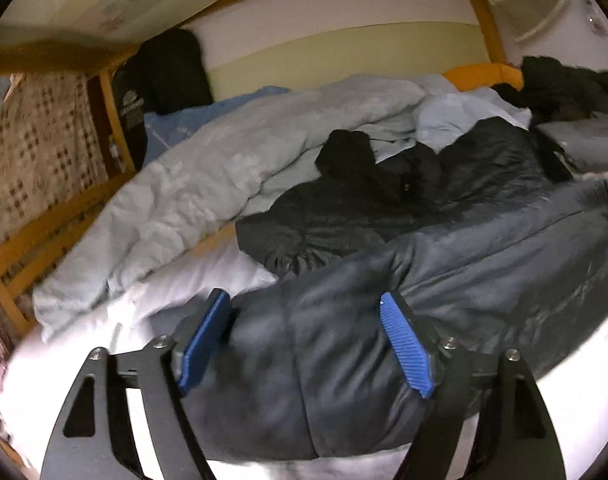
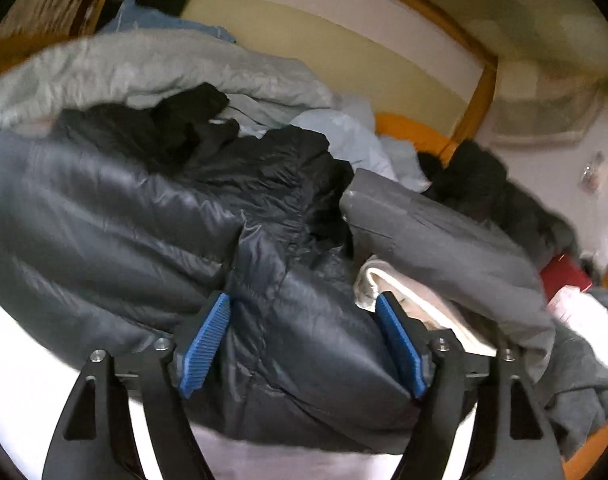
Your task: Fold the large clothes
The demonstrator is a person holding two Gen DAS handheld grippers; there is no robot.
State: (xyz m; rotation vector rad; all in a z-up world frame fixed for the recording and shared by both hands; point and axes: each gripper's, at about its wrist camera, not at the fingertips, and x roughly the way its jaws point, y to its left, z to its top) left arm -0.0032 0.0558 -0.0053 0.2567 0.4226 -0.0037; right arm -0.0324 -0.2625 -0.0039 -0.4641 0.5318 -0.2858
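A dark navy puffer jacket (image 1: 464,264) (image 2: 104,220) lies across the white bed sheet (image 1: 184,280), bulging in thick quilted rolls. In the left wrist view my left gripper (image 1: 304,296) stands wide over its near end, and the blue pads (image 1: 206,344) are spread apart with the padded cloth lying loose between them. My right gripper (image 2: 303,299) is also wide, with a fold of the same jacket between its blue pads (image 2: 400,344). Neither pair of pads squeezes the cloth. A second, black jacket (image 1: 344,216) (image 2: 264,160) lies crumpled just beyond.
A pale blue-grey duvet (image 1: 208,168) (image 2: 144,64) is heaped behind the jackets. A grey garment (image 2: 444,232) over a cream cloth (image 2: 404,292) lies to the right. The wooden bed frame (image 1: 44,240) (image 2: 476,92) borders the mattress, and an orange pillow (image 1: 484,74) sits at the back.
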